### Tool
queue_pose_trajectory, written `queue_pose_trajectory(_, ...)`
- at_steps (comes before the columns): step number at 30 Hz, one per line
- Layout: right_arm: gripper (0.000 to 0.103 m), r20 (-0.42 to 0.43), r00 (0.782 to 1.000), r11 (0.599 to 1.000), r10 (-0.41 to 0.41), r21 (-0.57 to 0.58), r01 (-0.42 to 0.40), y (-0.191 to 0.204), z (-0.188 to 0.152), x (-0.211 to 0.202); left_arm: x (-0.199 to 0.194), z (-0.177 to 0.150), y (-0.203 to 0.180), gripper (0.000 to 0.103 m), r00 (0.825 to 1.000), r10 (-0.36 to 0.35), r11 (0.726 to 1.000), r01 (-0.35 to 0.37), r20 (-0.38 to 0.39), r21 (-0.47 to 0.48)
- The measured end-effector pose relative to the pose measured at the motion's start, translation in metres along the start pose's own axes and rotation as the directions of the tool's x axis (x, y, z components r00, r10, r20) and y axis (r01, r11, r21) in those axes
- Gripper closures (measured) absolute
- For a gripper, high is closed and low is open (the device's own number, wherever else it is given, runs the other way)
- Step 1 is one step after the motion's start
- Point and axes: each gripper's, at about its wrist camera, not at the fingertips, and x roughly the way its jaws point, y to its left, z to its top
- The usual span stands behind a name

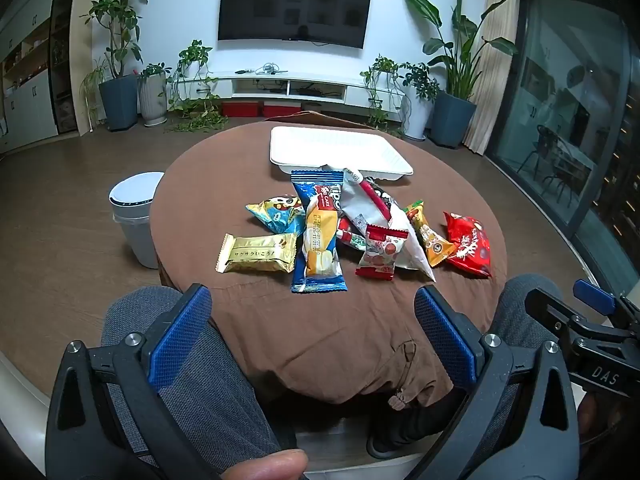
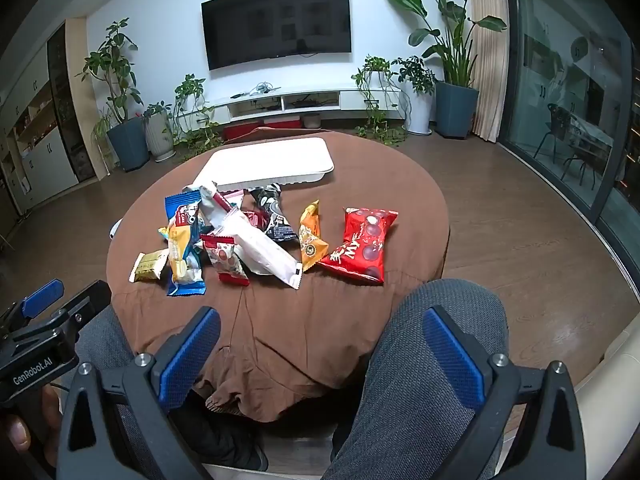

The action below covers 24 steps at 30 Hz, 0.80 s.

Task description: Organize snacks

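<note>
While both tongs (image 1: 312, 332) (image 2: 320, 344) gape empty, the blue packet (image 1: 318, 232) lies lengthwise toward the tray (image 1: 340, 150).

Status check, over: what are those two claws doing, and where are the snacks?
Left claw and right claw open, empty, short of the table. Snack pile loose on brown cloth; white tray behind, empty. Nothing blocking.

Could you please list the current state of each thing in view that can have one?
Left gripper: open, holding nothing.
Right gripper: open, holding nothing.
White rectangular plastic tray: empty, flat on the table.
Red glossy snack bag: sealed, lying apart from the pile.
Gold foil wafer packet: sealed, lying flat.
Wall-mounted black television: off.
</note>
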Motion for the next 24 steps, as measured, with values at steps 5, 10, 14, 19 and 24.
queue_pose_trajectory(5,0.000,0.001,1.000,1.000,-0.002,-0.002,0.002,0.000,0.000,0.000,0.000,0.000,0.000,0.000,1.000,0.000,1.000,0.000,-0.001,0.000)
queue_pose_trajectory(10,0.000,-0.002,1.000,1.000,0.002,0.001,-0.002,0.000,0.000,0.001,0.000,0.000,0.000,0.000,1.000,0.000,1.000,0.000,-0.001,0.000)
queue_pose_trajectory(14,0.000,-0.011,1.000,1.000,0.007,0.000,-0.007,0.001,-0.001,0.002,0.001,-0.002,-0.002,0.000,1.000,-0.001,1.000,0.001,-0.001,0.001)
queue_pose_trajectory(19,0.000,-0.012,1.000,1.000,0.006,-0.004,-0.006,0.002,0.000,0.005,-0.001,-0.005,-0.004,0.000,1.000,0.007,1.000,-0.007,-0.004,0.005)
queue_pose_trajectory(24,0.000,-0.022,1.000,1.000,0.008,-0.004,-0.009,0.005,-0.001,0.007,0.008,-0.012,-0.004,0.000,1.000,0.015,1.000,-0.015,-0.007,0.005)
